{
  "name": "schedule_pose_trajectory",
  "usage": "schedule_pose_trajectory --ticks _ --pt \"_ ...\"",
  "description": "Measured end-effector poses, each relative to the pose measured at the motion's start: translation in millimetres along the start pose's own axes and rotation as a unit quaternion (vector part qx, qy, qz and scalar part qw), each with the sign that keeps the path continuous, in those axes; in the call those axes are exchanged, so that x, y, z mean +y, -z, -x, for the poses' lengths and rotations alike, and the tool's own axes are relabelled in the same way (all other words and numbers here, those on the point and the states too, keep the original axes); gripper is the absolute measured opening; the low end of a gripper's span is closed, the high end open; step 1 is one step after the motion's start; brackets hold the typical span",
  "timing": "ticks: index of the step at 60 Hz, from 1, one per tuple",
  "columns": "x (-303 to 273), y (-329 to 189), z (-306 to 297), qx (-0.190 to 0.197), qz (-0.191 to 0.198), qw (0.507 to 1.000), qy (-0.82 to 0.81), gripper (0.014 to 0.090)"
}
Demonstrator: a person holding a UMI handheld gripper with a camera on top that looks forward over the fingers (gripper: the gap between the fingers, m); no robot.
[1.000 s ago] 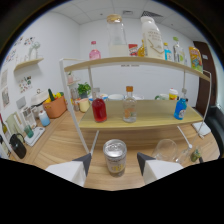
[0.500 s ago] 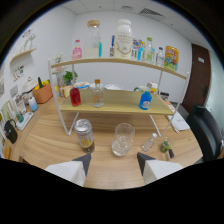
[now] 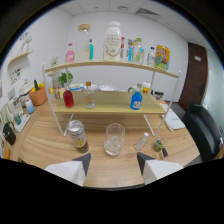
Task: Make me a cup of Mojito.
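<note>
Jaws stand wide apart, gripping nothing, above the wooden worktop (image 3: 45,145). A two-tier wooden shelf rack (image 3: 107,102) stands beyond. Clear drinking glass (image 3: 114,138) sits just ahead, between them; silver drinks can (image 3: 78,135) beside it.

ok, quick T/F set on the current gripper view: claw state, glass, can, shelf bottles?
1. The claw is open and empty. True.
2. The clear glass stands just ahead of the fingers. True.
3. The can lies on its side. False: it stands upright, beside the glass.
4. The blue bottle is on the top shelf. False: it is on the lower shelf.
5. The red bottle is on the lower shelf. True.
</note>
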Motion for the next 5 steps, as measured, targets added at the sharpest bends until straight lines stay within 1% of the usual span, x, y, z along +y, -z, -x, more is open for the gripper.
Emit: schedule_pose_trajectory --ticks 5 --pt "-0.8 0.3 0.9 -0.003 -0.002 1.000 -0.003 0.0858"
